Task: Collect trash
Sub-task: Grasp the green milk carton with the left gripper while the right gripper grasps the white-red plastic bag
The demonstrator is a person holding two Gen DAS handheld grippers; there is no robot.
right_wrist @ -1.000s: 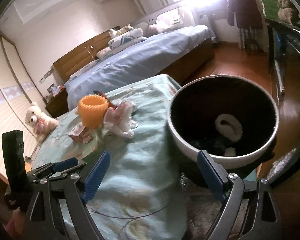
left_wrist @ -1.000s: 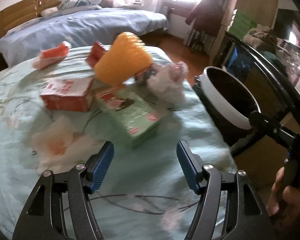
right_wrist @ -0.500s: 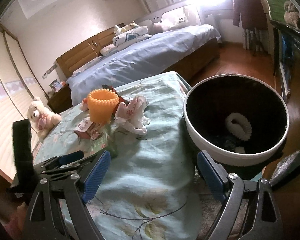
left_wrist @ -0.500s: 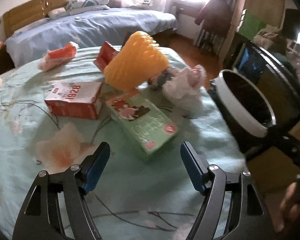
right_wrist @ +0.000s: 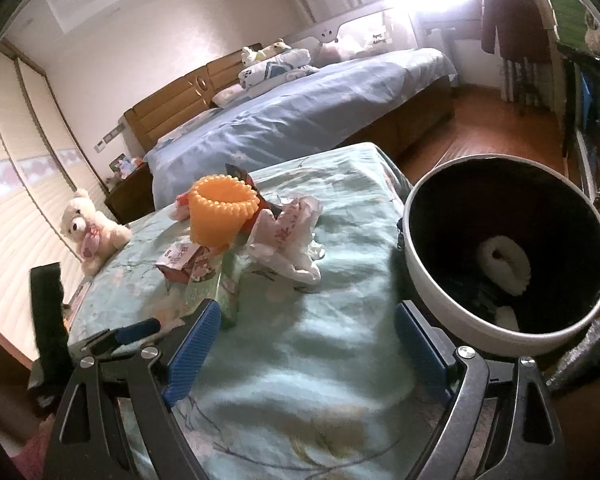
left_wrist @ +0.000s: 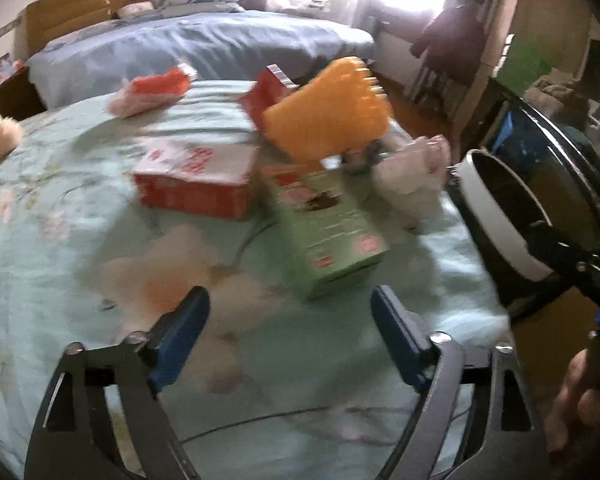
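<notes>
Green carton [left_wrist: 324, 232] | mid-frame, just beyond left gripper [left_wrist: 288, 328], long axis running away | jaws opening, empty | right gripper [right_wrist: 308, 344] wide, empty

Bare floral cloth on the worktop [left_wrist: 52, 240] lies open ahead of the left tongs [left_wrist: 290, 332], whose jaws are opening, empty. Beyond, green box [left_wrist: 324, 224], red box [left_wrist: 196, 184], orange cup [left_wrist: 328, 120] crowd together; bin [right_wrist: 432, 280] flanks the right edge.

green box [left_wrist: 326, 224] | orange cup [right_wrist: 223, 211] | floral teal cloth [right_wrist: 300, 340] | white-rimmed bin [right_wrist: 432, 280]
</notes>
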